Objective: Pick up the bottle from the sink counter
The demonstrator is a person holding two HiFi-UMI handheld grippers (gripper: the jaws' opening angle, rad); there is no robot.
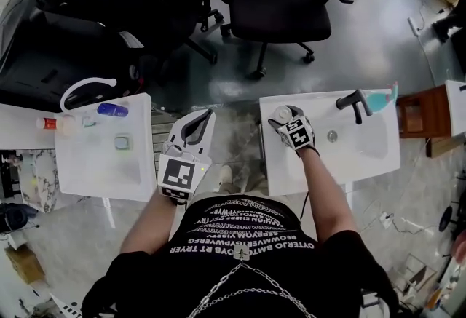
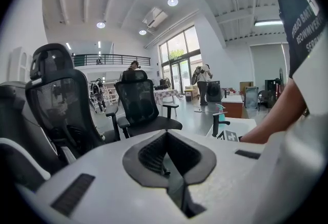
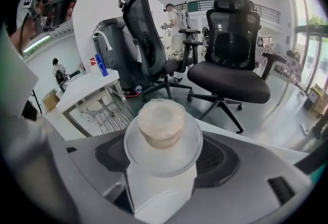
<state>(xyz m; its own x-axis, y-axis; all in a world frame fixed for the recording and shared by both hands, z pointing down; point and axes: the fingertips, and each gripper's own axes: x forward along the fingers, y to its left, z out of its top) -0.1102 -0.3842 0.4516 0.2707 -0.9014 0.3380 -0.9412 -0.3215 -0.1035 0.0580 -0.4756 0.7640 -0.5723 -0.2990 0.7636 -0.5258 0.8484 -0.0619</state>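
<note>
Two hand-held grippers: the left gripper (image 1: 208, 113), jaws pressed together on nothing, hangs beside the sink counter (image 1: 364, 160), while the right gripper (image 1: 284, 118), jaws spread wide, flanks the upright white bottle (image 3: 163, 130) standing on that counter's far left corner.

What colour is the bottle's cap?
Pale beige cap on a white bottle, clearest in the right gripper view.
</note>
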